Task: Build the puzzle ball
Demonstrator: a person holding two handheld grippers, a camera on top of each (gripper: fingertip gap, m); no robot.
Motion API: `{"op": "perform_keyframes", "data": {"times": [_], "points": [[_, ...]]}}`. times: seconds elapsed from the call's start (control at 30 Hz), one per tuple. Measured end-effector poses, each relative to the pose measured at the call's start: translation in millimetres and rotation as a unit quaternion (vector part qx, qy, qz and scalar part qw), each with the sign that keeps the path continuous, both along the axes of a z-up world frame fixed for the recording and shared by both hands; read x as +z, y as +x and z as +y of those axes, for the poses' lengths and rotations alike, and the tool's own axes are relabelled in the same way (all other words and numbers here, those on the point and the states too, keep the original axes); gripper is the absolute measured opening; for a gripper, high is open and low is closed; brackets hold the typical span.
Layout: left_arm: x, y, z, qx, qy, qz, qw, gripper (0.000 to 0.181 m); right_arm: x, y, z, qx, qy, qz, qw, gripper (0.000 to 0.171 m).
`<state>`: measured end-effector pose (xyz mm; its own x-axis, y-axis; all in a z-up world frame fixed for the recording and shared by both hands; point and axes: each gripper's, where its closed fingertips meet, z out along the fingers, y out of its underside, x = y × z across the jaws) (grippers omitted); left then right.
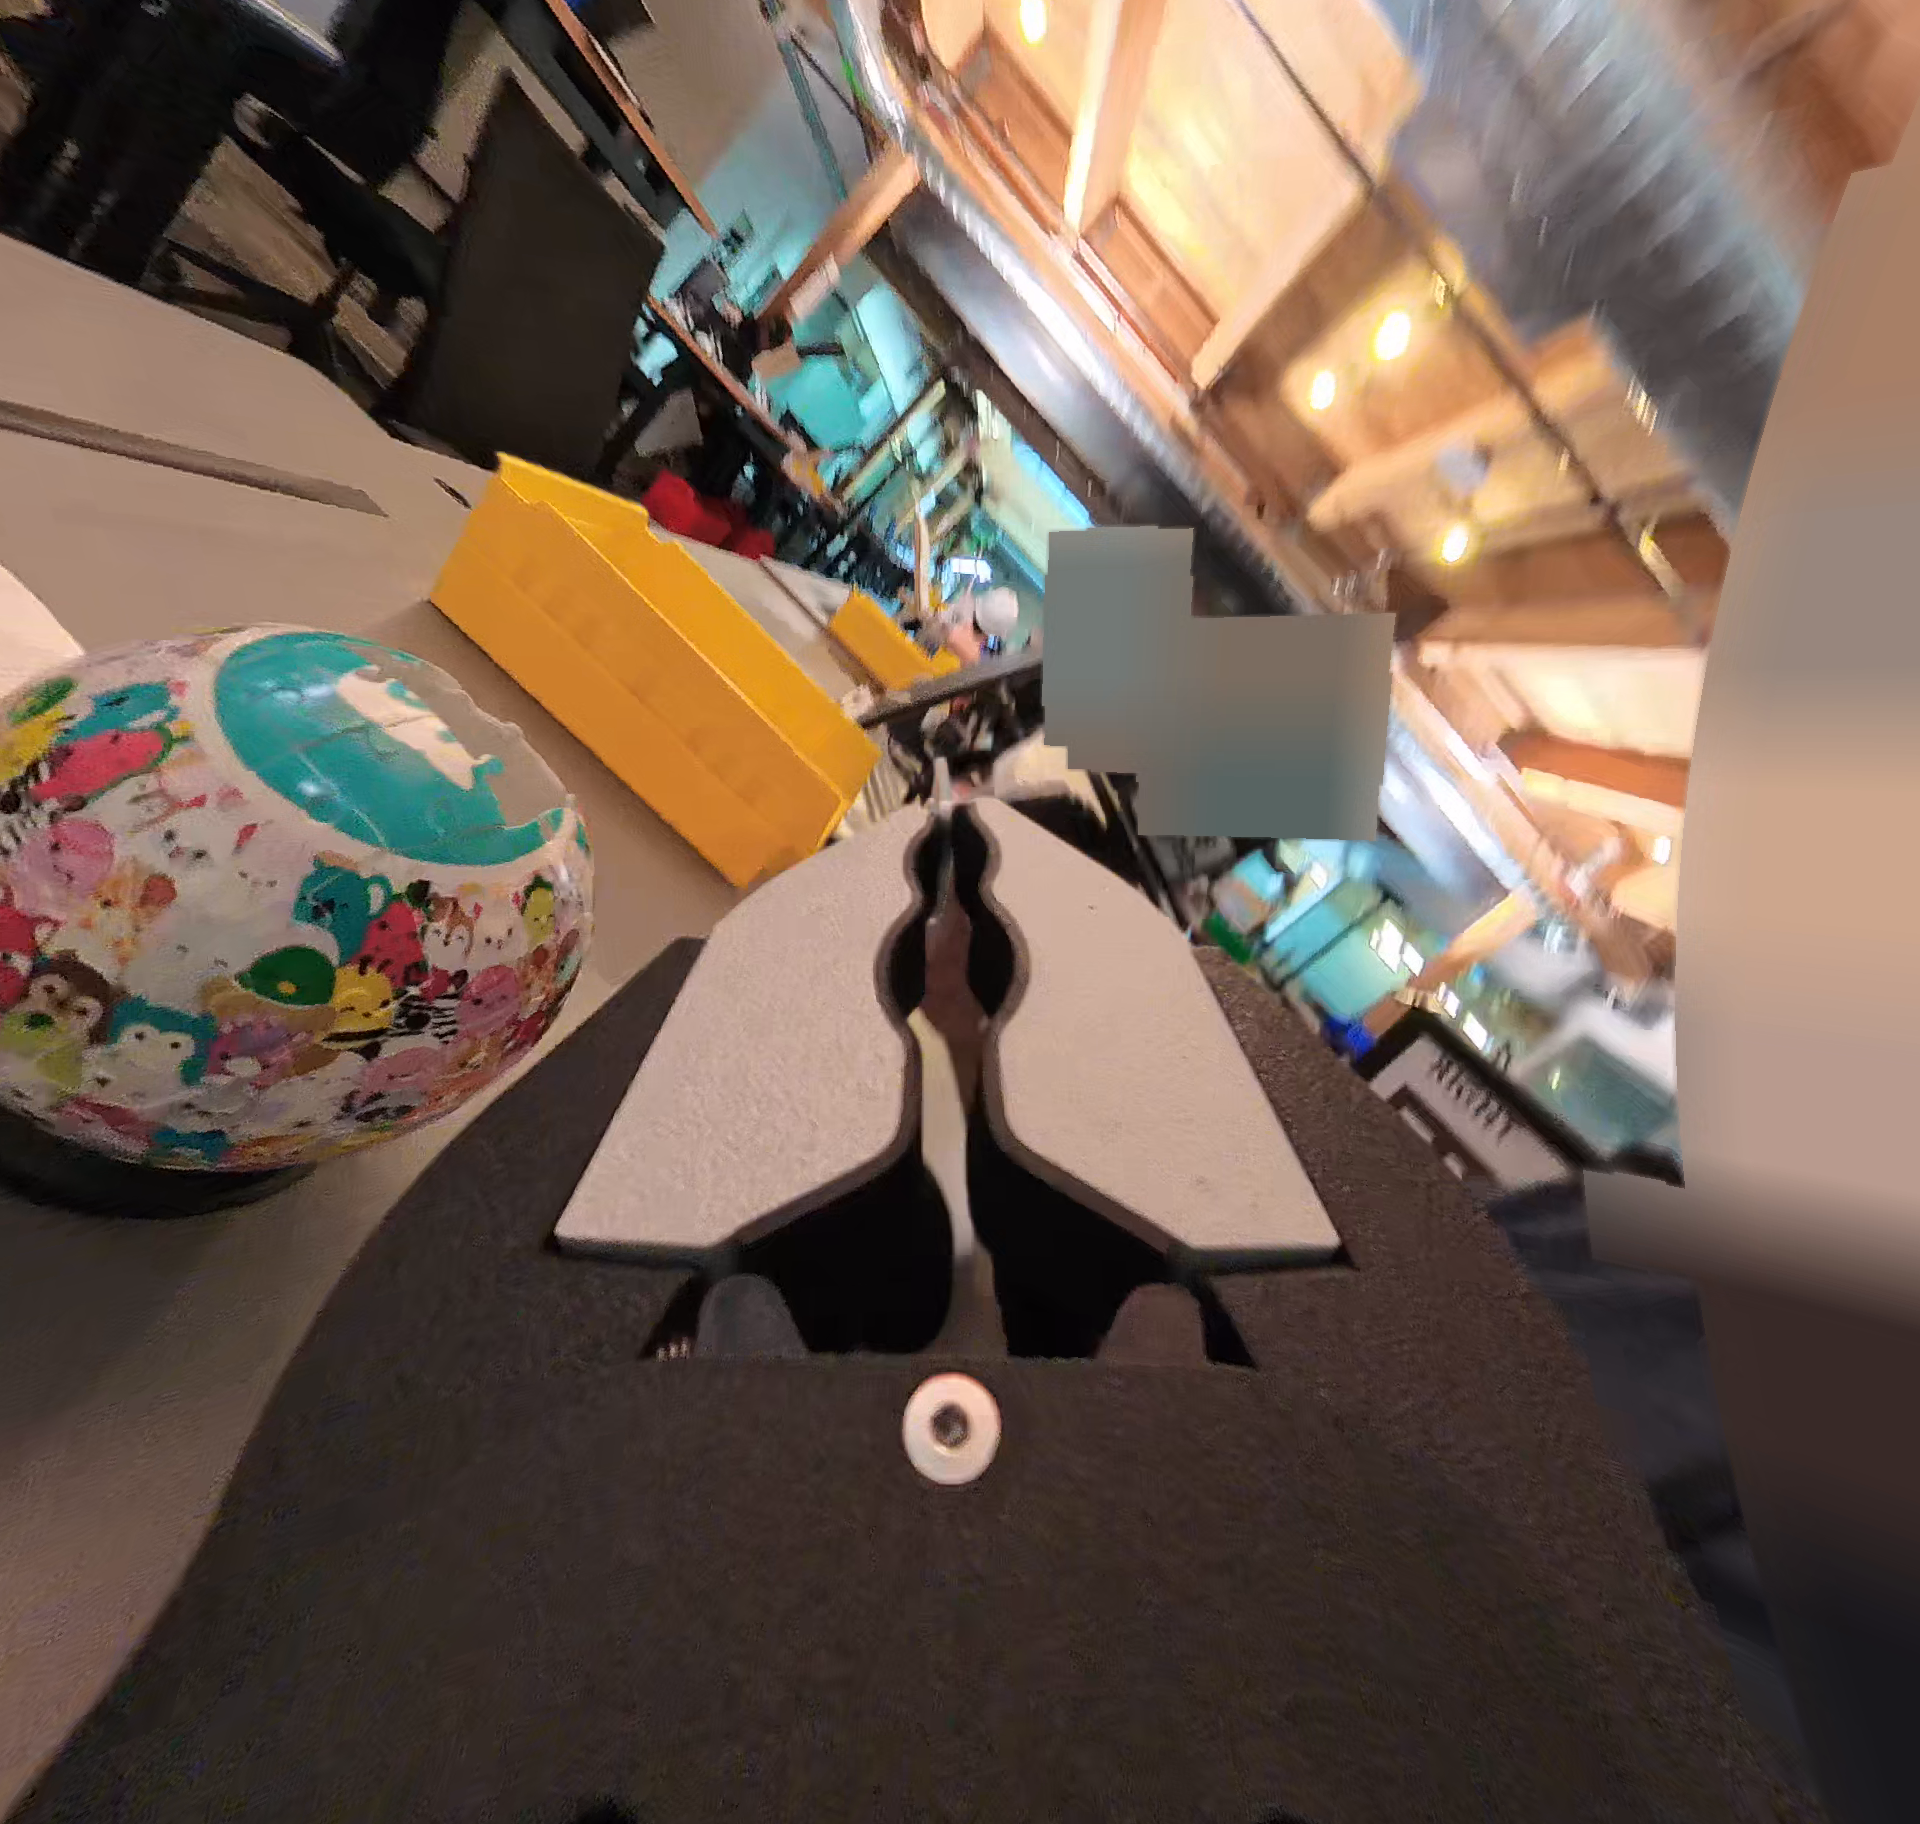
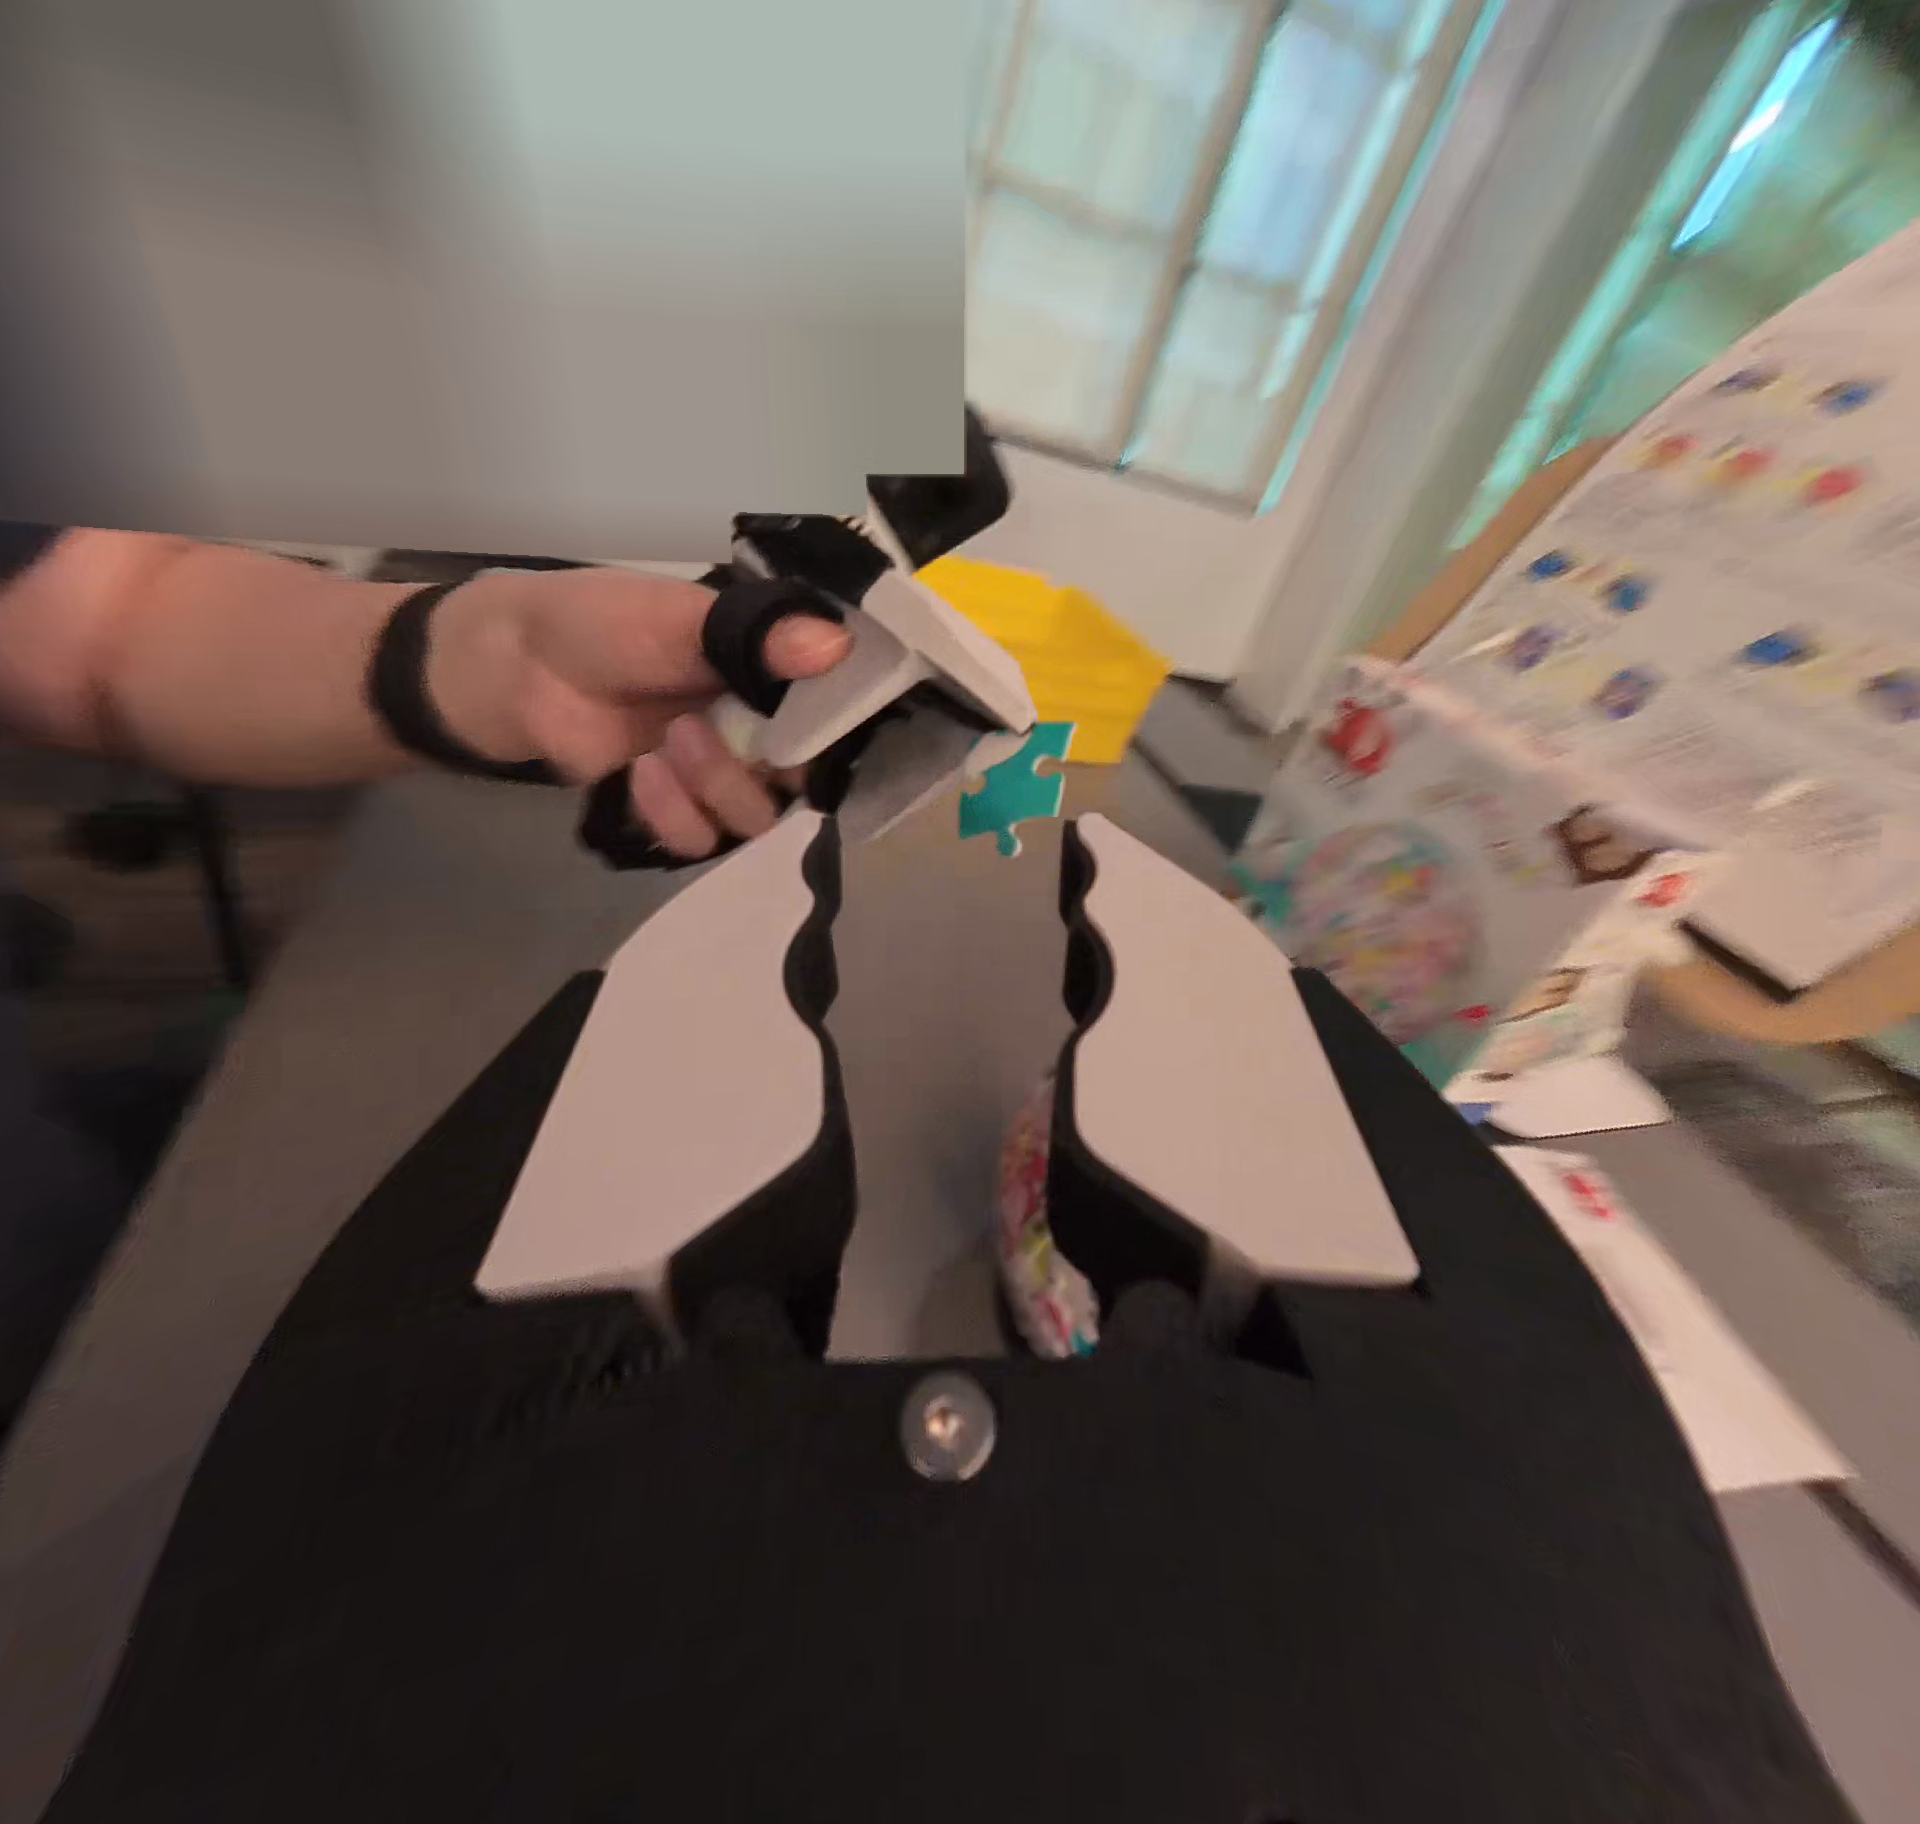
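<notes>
The puzzle ball (image 1: 281, 901), covered in colourful plush-animal pictures with a teal cap, sits on a black stand (image 1: 135, 1177) on the table, to the left of my left gripper (image 1: 951, 818). My left gripper is shut on a teal puzzle piece, which this view shows only edge-on between the tips. In the right wrist view, the left gripper (image 2: 997, 735) holds the teal puzzle piece (image 2: 1013, 787) in the air just beyond my right gripper (image 2: 945, 839), which is open and empty. A sliver of the ball (image 2: 1039, 1244) shows between the right fingers.
A yellow bin (image 1: 644, 673) stands on the table behind the ball and also shows in the right wrist view (image 2: 1049, 652). The tilted puzzle box (image 2: 1558, 735) stands at the right, with white sheets (image 2: 1662, 1359) beside it. A person's hand (image 2: 582, 673) holds the left gripper. The left gripper's tips are roughly 5 cm from the right gripper's.
</notes>
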<state>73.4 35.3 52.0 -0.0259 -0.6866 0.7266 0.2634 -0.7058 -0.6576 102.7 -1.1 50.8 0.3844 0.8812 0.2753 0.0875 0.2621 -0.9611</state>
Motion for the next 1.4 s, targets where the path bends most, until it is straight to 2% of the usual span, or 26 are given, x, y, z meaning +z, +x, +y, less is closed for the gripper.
{"op": "perform_keyframes", "data": {"times": [0.13, 0.23, 0.33, 0.43, 0.67, 0.8, 0.83, 1.0, 1.2, 1.27, 1.33, 1.4], "points": [[0, 0, 10, 0.027, -0.040, -0.027, 0.998, 0.002, -7, -18, 16, -0.062, 0.025, -0.004, 0.998, 0.051], [-1, 0, 12, 0.034, -0.063, -0.039, 0.997, 0.002, -1, -20, 28, -0.108, 0.064, 0.014, 0.992, 0.045], [1, 0, 11, 0.017, -0.099, -0.067, 0.993, 0.002, -3, -18, 37, -0.148, 0.109, -0.015, 0.983, 0.046], [0, 1, 9, 0.007, -0.110, -0.074, 0.991, 0.002, -16, -23, 34, -0.122, 0.102, -0.041, 0.986, 0.024], [2, 2, 6, -0.008, -0.111, -0.079, 0.991, 0.002, -16, -16, 35, -0.119, 0.102, -0.045, 0.987, 0.004], [0, 5, 1, -0.020, -0.115, -0.077, 0.990, 0.002, -16, -13, 32, -0.116, 0.107, -0.045, 0.986, 0.003], [-1, 5, 1, -0.022, -0.119, -0.076, 0.990, 0.002, -15, -13, 32, -0.121, 0.115, -0.045, 0.985, 0.010], [-6, 6, 0, -0.030, -0.135, -0.080, 0.987, 0.002, -17, -13, 28, -0.126, 0.136, -0.072, 0.980, 0.006], [-8, 8, -5, -0.036, -0.098, -0.051, 0.993, 0.003, -18, -11, 23, -0.092, 0.061, -0.048, 0.993, 0.005], [-7, 8, -5, -0.036, -0.070, -0.032, 0.996, 0.015, -16, -6, 23, -0.075, 0.015, -0.029, 0.997, 0.006], [-2, 1, -2, -0.036, -0.024, -0.025, 0.999, 0.027, -17, 5, 28, -0.068, -0.038, -0.016, 0.997, 0.005], [0, -8, 5, -0.028, 0.040, -0.001, 0.999, 0.027, -25, 18, 39, -0.056, -0.103, -0.029, 0.993, 0.005]]}}
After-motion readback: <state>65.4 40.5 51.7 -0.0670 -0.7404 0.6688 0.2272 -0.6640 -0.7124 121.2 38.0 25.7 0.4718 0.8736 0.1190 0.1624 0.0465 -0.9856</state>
